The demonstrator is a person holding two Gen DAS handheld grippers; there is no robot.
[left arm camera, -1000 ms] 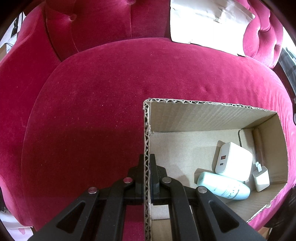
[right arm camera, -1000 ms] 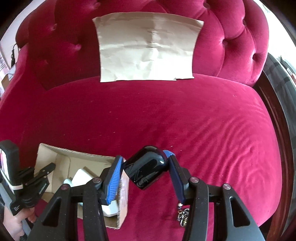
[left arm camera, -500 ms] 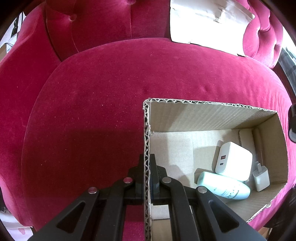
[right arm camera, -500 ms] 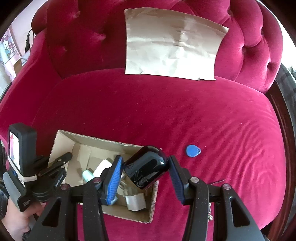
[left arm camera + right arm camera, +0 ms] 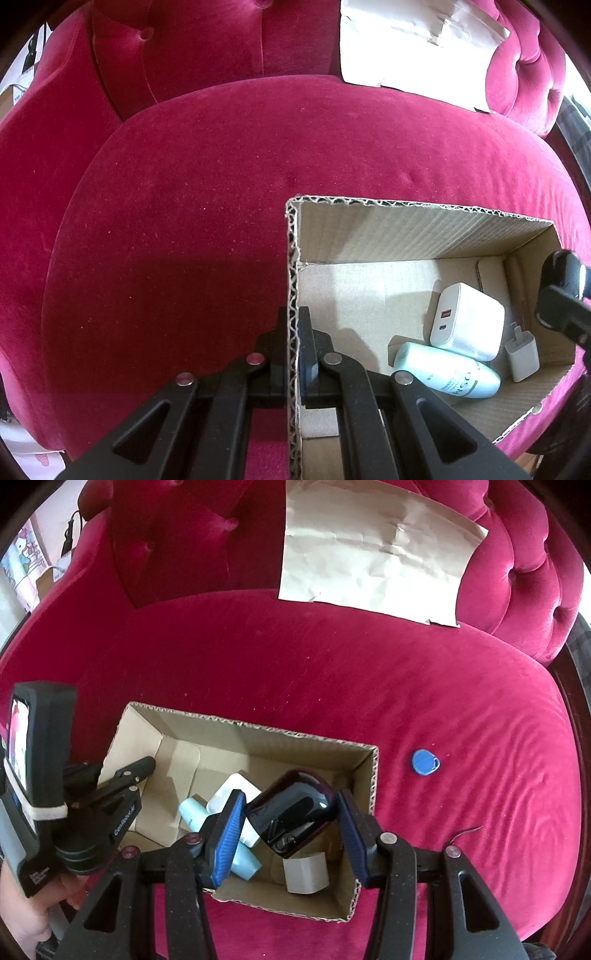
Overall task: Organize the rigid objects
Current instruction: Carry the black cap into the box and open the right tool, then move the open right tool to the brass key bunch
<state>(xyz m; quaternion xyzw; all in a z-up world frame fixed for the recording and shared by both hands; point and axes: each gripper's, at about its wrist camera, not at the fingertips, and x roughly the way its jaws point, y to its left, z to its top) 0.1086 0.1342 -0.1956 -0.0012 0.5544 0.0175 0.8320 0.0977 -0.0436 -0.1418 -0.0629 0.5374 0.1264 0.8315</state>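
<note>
1. My left gripper [image 5: 293, 347] is pinched tight on the near wall of the open brown cardboard box [image 5: 406, 225], steadying it on the crimson velvet sofa seat [image 5: 184, 221].
2. Already inside, ahead and right of that gripper: a white square charger block [image 5: 467, 321], a pale blue tube [image 5: 447, 371] and a small white plug adapter [image 5: 522, 354].
3. My right gripper [image 5: 291, 825] clamps a glossy black rounded device [image 5: 291, 823], hovering over the box opening, not yet released.
4. Left to collect, I judge: the small blue key fob [image 5: 424, 762], on the seat beyond and right of that gripper.
</note>
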